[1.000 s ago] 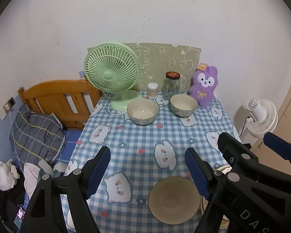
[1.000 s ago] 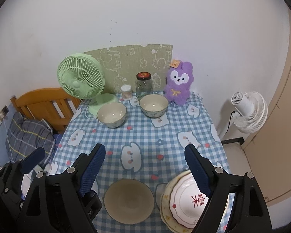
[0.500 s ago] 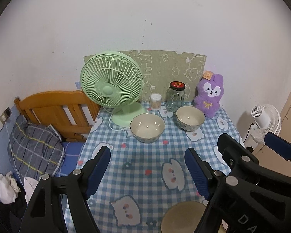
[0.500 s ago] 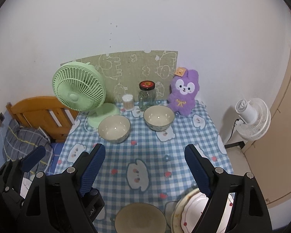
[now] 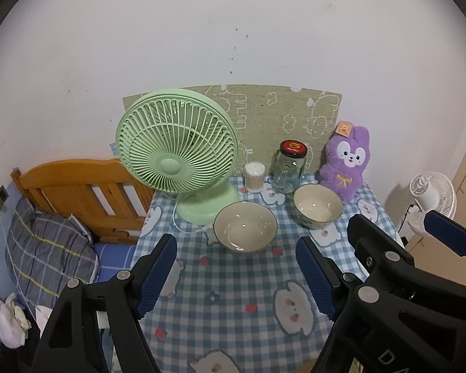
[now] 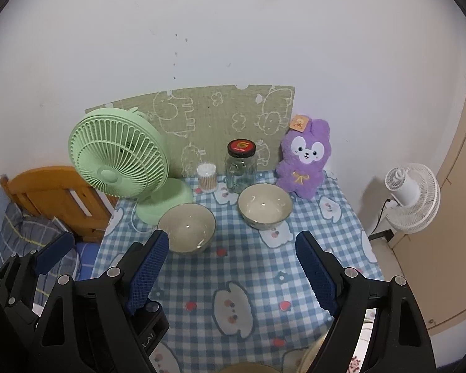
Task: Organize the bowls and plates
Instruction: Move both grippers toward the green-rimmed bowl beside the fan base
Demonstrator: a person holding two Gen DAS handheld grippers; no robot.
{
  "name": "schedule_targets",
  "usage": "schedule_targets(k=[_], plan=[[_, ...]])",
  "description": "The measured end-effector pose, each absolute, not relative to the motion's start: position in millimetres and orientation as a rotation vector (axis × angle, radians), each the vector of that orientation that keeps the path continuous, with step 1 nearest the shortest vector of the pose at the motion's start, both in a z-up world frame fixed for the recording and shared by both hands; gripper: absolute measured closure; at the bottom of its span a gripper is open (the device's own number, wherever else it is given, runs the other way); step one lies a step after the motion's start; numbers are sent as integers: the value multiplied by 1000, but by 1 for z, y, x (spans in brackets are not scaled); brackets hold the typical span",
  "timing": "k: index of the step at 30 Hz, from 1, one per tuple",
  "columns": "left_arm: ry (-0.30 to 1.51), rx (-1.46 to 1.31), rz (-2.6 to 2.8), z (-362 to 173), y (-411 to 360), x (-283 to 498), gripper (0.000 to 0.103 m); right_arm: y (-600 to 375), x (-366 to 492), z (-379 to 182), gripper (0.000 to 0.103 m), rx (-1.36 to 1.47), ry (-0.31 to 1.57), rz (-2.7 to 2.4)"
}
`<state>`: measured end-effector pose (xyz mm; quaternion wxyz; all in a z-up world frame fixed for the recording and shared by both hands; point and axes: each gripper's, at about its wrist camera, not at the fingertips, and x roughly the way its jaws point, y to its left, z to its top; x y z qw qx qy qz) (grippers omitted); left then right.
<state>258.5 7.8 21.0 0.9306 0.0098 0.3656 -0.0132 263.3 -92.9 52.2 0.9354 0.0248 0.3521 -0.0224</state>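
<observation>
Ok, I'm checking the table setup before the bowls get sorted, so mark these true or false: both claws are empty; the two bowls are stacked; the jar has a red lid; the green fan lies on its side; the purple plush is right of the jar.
1. Both claws are empty. True: the left claw and right claw stand open with nothing between them.
2. The two bowls are stacked. False: the left bowl and right bowl sit apart on the checked tablecloth.
3. The jar has a red lid. True.
4. The green fan lies on its side. False: it stands upright.
5. The purple plush is right of the jar. True.
</observation>
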Motion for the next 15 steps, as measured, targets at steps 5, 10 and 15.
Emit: schedule_targets(k=[5, 10, 15], plan=[[763, 21, -36, 10, 14, 279, 22, -88, 285, 40, 17, 59, 732, -58], [784, 17, -42, -5, 18, 299, 22, -83, 302, 26, 17, 50, 730, -57], [784, 37, -41, -20, 20, 317, 22, -76, 324, 9, 17, 24, 728, -64]])
